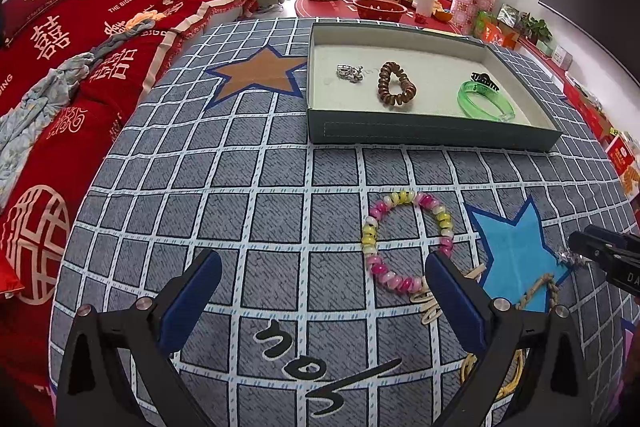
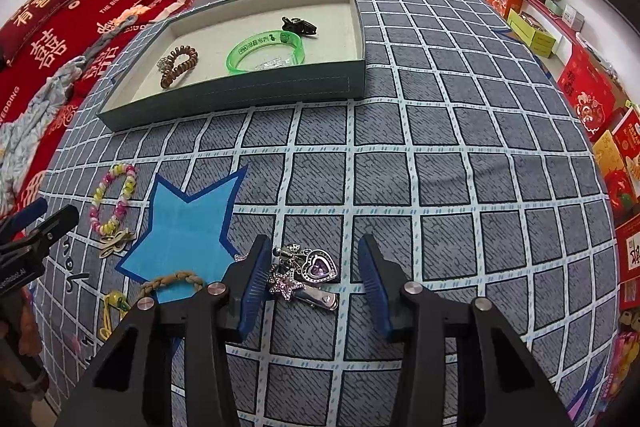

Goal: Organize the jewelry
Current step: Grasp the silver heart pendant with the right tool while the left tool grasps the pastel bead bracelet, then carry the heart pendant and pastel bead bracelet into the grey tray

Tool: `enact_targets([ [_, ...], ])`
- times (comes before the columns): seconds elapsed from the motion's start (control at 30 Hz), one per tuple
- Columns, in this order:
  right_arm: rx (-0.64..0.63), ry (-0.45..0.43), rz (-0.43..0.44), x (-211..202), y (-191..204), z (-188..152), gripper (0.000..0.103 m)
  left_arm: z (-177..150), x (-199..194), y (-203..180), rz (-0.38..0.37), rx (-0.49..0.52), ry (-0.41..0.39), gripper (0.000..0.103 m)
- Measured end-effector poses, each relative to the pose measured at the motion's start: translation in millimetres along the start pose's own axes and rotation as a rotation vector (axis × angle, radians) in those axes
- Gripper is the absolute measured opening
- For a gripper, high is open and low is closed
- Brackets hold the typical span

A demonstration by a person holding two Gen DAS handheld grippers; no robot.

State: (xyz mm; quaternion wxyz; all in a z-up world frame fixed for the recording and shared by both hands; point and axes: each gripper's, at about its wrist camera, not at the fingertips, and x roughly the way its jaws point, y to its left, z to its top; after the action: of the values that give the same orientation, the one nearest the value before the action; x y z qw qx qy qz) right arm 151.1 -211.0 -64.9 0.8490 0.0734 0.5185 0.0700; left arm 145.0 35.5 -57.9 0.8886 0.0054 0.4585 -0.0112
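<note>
Right gripper point(image 2: 312, 275) spread around rhinestone hair clip point(image 2: 304, 277) on the checked cloth point(image 2: 440, 167); left gripper point(image 1: 324, 291) spread, empty.
Shift right so the clip sits centered, pinch its metal bar, lift clear, carry to tray point(image 2: 240, 87).

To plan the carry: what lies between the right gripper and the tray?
In the right wrist view, only the charm cluster and bare checked cloth lie between right gripper and tray.

Both wrist views low over cloth, facing tray point(image 1: 432, 137) (shared).
</note>
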Motion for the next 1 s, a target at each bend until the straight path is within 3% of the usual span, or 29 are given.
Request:
enact_targets([
  [0.27, -0.034, -0.004, 0.002, 0, 11, -4, 0.046, 6, 19, -14, -0.021, 0.047, 0.035, 0.098],
  [0.33, -0.035, -0.002, -0.012, 0, 11, -4, 0.035, 6, 22, -18, -0.024, 0.057, 0.045, 0.09],
  [0.43, -0.033, -0.01, -0.024, -1, 8, -5, 0.023, 6, 26, -21, -0.04, 0.064, 0.059, 0.089],
  [0.6, -0.024, -0.022, -0.012, -4, 1, -6, 0.02, 6, 27, -26, -0.043, 0.085, 0.057, 0.08],
  [0.73, -0.013, -0.04, 0.005, -10, -3, -6, 0.02, 6, 24, -30, -0.072, 0.103, 0.05, 0.062],
  [0.77, -0.008, -0.045, 0.01, -12, -4, -6, 0.02, 5, 23, -31, -0.076, 0.11, 0.044, 0.048],
  [0.87, 0.002, -0.057, 0.017, -19, -8, -4, 0.02, 5, 21, -34, -0.094, 0.121, 0.04, 0.022],
  [1.0, 0.015, -0.066, 0.03, -26, -12, -3, 0.02, 4, 15, -26, -0.174, 0.073, 0.031, 0.022],
])
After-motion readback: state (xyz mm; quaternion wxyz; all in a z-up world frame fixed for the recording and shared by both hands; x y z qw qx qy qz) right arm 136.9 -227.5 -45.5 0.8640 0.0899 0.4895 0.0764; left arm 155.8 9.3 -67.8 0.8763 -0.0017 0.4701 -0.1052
